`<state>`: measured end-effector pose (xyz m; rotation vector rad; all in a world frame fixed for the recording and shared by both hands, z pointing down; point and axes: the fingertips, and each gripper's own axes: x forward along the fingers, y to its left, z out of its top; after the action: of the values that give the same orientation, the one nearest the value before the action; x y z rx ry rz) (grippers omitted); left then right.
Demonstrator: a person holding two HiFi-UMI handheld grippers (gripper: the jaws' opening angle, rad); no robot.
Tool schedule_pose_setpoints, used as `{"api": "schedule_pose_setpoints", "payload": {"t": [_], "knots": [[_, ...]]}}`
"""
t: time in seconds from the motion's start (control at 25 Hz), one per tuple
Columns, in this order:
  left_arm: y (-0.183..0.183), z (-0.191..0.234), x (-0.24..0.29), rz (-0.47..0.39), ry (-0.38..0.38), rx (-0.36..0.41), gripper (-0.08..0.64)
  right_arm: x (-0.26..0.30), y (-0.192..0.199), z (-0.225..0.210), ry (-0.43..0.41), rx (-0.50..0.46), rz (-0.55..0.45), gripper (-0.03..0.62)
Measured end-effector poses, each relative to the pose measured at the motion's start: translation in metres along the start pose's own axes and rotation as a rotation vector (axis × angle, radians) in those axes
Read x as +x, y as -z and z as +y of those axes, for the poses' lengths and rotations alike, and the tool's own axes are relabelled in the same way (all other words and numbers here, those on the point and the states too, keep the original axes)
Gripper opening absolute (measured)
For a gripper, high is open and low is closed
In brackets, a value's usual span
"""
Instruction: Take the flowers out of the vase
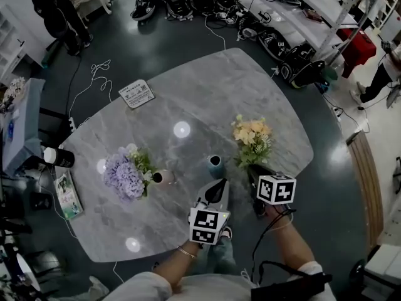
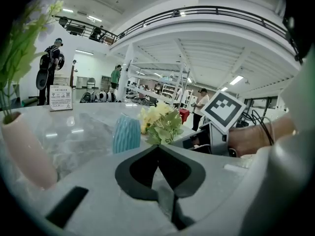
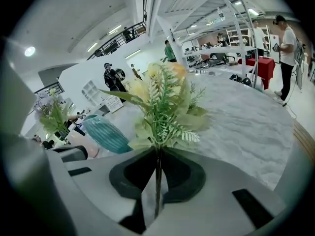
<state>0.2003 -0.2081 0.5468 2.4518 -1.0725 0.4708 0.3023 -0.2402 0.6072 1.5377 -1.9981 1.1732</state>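
A bunch of yellow flowers (image 1: 252, 140) with green leaves is out of the vases, and my right gripper (image 1: 255, 168) is shut on its thin stem (image 3: 158, 181). The bunch (image 3: 162, 104) rises straight from the jaws. Just left of it on the grey marble table (image 1: 207, 93) stands an empty ribbed teal vase (image 1: 215, 165). Further left, a pale pink vase (image 1: 164, 177) holds purple flowers (image 1: 124, 175). My left gripper (image 1: 219, 184) is shut with nothing in it, close in front of the teal vase (image 2: 126, 133). The pink vase (image 2: 22, 149) stands to the left in the left gripper view.
A printed sign card (image 1: 136, 93) stands on the far side of the table. A black and white cylinder (image 1: 58, 157) and a booklet (image 1: 67, 195) sit at the table's left edge. Cables, bags and shelving (image 1: 326, 5) lie beyond the table, where people stand.
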Motion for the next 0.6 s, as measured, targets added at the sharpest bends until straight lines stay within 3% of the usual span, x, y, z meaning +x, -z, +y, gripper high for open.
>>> {"api": "schedule_pose_setpoints", "payload": {"t": [0.4, 0.6], "knots": [[0.006, 0.009, -0.012, -0.001, -0.028, -0.016, 0.008, 0.003, 0.0, 0.0, 0.051, -0.049, -0.023, 0.038], [0.008, 0.015, -0.017, -0.013, -0.047, -0.026, 0.008, 0.0, 0.003, -0.002, 0.062, -0.039, -0.021, 0.087]]}}
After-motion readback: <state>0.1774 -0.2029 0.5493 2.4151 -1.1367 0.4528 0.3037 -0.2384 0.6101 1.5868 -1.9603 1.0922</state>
